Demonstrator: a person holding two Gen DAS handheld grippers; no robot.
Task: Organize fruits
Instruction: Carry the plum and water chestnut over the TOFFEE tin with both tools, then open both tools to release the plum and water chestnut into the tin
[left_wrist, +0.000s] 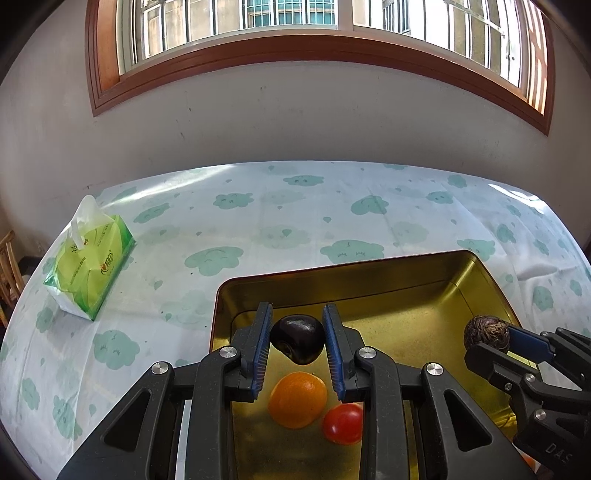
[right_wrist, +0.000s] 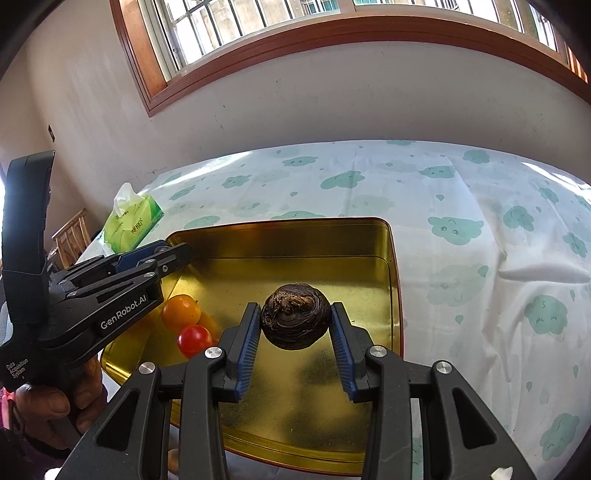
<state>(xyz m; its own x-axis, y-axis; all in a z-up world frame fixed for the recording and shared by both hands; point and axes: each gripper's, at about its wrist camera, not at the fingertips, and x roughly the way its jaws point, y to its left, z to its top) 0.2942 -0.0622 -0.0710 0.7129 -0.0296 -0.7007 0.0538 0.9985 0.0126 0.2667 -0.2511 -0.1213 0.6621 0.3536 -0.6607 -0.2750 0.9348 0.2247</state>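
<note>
- Blue-padded jaws of the left gripper (left_wrist: 297, 345) fill the lower centre of the left wrist view, clamped on a dark purple fruit (left_wrist: 297, 343) held above a gold tin tray (left_wrist: 406, 266).
- Lower centre of the right wrist view, the right gripper (right_wrist: 295, 325) grips a brown, rough-skinned fruit (right_wrist: 295, 321) over the same tray.
- An orange (left_wrist: 297, 399) and a red tomato (left_wrist: 343, 423) already lie side by side on the tray floor, so the sorting looks roughly half done; both carried fruits are yet to be set down.
- "GenRobot.AI" and "Data Acquisition System" are printed on the left gripper's body at the right wrist view's lower left, above a person's hand (right_wrist: 55, 406).
- A green tissue pack (left_wrist: 90, 266) sits at left on the cloud-print tablecloth (left_wrist: 295, 221), its lettering unreadable.
</note>
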